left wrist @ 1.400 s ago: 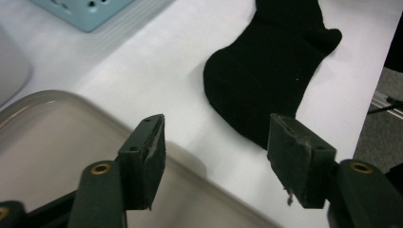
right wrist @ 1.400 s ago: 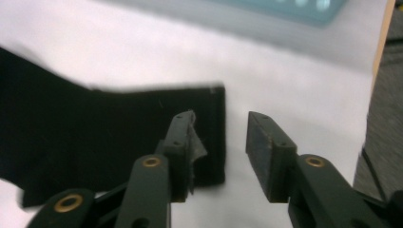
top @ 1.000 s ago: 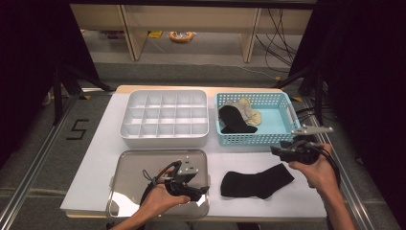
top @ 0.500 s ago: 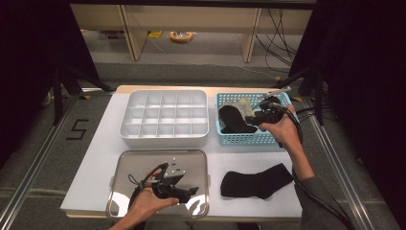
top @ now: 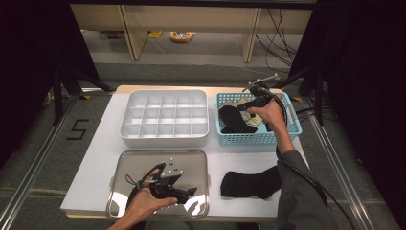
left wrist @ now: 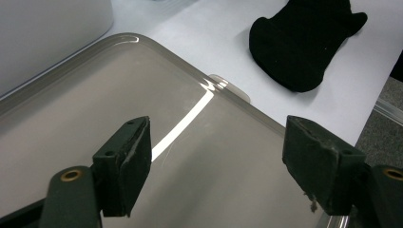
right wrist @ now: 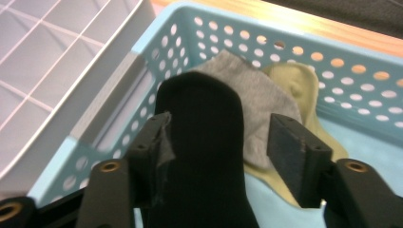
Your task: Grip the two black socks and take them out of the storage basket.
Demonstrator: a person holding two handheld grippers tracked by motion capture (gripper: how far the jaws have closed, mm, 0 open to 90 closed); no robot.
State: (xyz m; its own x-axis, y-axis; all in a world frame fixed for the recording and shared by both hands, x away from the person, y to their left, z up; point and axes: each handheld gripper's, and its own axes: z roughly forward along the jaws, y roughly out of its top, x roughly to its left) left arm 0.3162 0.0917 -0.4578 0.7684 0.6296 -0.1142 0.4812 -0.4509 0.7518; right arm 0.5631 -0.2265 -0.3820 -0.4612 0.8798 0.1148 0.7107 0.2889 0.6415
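Reaching into the blue basket (top: 287, 136), the right claw (top: 246, 106) is held over a black sock (top: 234, 122) that lies inside. In the right gripper view, this sock (right wrist: 204, 156) is seen between the two jaws, but it is not squeezed by them. The right jaws have just been opening and are released, with nothing gripped. A grey sock (right wrist: 266, 102) is tucked under the black one, and a pale yellow sock (right wrist: 297, 88) is laid beneath that, against the far wall of the basket (right wrist: 332, 61).

Down at the near edge of the counter (top: 103, 158), the left claw (top: 191, 191) is held over the metal tray (top: 139, 160). Its jaws have just been opening too, and nothing is seen between them. In the left gripper view, bare shiny tray (left wrist: 85, 123) is seen under the jaws.

A second black sock (top: 251, 182) is spread flat on the counter, just to the right of the tray and in front of the basket. It is not touched by either claw. In the left gripper view this sock (left wrist: 299, 42) is seen past the corner of the tray.

A white box (top: 165, 117) with many small square spaces is set behind the tray, just left of the basket
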